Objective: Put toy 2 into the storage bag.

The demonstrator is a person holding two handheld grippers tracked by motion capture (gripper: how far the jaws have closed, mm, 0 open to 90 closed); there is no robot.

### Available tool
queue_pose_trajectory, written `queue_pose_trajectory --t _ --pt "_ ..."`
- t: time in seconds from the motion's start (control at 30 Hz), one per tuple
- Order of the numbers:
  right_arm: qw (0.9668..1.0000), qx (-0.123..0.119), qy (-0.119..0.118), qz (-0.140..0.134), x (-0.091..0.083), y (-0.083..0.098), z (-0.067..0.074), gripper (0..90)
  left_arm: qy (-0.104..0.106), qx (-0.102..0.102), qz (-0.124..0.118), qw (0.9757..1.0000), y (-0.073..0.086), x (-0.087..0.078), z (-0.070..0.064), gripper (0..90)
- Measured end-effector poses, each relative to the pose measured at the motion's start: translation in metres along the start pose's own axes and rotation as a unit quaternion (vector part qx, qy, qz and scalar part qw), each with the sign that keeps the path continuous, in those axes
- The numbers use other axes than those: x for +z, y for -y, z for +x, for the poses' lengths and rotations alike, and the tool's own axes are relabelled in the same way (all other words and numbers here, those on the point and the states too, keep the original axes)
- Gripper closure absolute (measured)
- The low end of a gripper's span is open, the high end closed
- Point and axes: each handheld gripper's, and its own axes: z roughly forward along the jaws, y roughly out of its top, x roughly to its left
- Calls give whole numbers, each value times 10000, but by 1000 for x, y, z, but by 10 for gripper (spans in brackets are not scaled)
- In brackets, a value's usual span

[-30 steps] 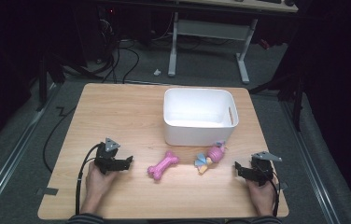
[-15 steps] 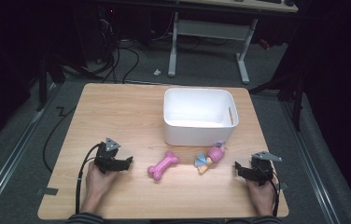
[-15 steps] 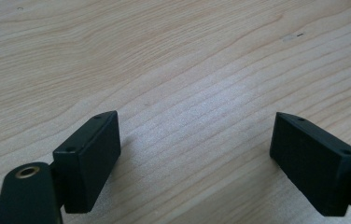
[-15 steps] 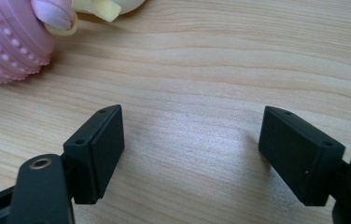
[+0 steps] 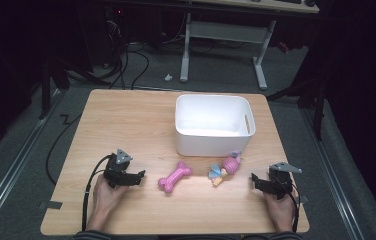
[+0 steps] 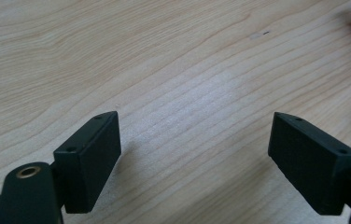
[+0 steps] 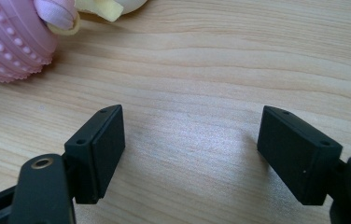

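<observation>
A white plastic bin (image 5: 213,125) stood on the far middle part of the light wooden table (image 5: 126,120), open at the top, with a slot handle in its right wall. Beyond the table, a white-legged desk frame (image 5: 223,35) stood on the grey floor, and black cables (image 5: 126,55) lay in loops near its left leg. A small white scrap (image 5: 168,77) lay on the floor by those cables.

On the table (image 5: 126,120), the bin (image 5: 213,124) sits behind the bone toy (image 5: 175,176) and doll toy (image 5: 226,168); bone left of doll, both between my left tongs (image 5: 141,175) and right tongs (image 5: 254,181).
</observation>
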Motion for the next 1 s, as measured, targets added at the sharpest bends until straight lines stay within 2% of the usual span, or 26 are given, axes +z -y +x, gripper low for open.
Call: queue_pose_trajectory --t 0.13,0.17,0.37,0.63,0.87,1.0 --pt "10000 0 -1 -4 0 0 0 233 41 -18 0 10000 0 -1 -1 170" --pt "10000 0 -3 -13 0 0 0 232 152 -55 -3 9999 0 -1 -1 169" --pt "10000 1 -3 -10 0 0 0 232 275 -10 -1 9996 -1 -3 -4 200" --pt "10000 1 -3 -10 0 0 0 233 449 -115 -77 9989 -4 -9 -7 209" --pt "10000 -1 0 0 0 0 0 232 504 -177 -118 9985 -5 -14 -8 218" --pt "10000 0 -1 -1 0 0 0 232 520 -75 -159 9985 -12 -19 -14 219"
